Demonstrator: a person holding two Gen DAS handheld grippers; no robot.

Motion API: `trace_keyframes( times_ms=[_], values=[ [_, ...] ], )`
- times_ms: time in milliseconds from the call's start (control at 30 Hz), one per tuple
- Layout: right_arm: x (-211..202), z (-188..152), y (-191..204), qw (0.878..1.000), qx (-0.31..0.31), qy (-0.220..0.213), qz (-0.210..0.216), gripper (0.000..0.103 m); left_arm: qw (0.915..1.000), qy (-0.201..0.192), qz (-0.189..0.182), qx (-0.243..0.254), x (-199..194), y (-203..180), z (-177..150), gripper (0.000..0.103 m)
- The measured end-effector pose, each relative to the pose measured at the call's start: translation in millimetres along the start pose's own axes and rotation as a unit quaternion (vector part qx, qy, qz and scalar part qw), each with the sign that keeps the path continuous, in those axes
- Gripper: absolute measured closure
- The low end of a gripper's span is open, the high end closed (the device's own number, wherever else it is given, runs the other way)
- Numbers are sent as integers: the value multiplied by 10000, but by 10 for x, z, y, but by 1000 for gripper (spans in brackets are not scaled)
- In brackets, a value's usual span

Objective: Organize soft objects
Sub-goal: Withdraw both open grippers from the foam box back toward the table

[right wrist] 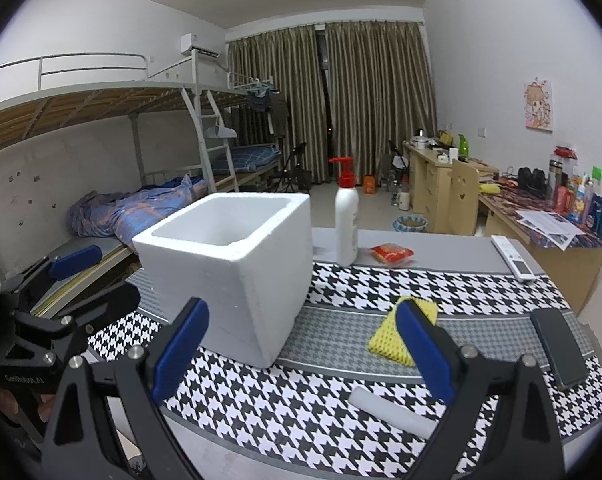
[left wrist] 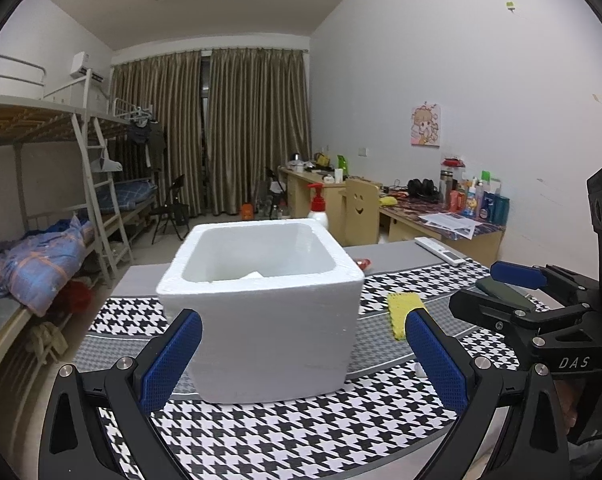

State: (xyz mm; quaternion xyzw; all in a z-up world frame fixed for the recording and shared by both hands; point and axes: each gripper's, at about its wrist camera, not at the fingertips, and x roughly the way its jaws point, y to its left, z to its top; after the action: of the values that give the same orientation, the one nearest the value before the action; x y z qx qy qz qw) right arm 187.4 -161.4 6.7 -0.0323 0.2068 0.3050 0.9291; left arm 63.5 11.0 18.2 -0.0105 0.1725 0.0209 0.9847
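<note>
Both grippers empty, jaws spread wide: left gripper [left wrist: 303,356] faces the white foam box [left wrist: 261,304], right gripper [right wrist: 301,344] hovers over the houndstooth mat [right wrist: 301,408]. Box shows one pale piece inside at 6 o'clock. Still out, by my judgement: yellow sponge [right wrist: 397,336] at the box's 3 o'clock and white foam roll [right wrist: 393,412] nearer, so the task looks early.

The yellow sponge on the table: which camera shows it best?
The right wrist view: the sponge lies mostly in sight beside the foam box, only one corner behind a blue pad. In the left wrist view it looks smaller, its near end hidden by a pad.
</note>
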Motion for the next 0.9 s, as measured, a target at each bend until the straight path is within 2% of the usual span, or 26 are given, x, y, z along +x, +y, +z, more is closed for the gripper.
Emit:
trace_keyframes(
  times_ms=[900],
  values=[
    [-277, -126, -527, 9965, 449, -29, -705, 6, 9954, 253, -849, 363, 292, -576, 8, 1]
  ],
)
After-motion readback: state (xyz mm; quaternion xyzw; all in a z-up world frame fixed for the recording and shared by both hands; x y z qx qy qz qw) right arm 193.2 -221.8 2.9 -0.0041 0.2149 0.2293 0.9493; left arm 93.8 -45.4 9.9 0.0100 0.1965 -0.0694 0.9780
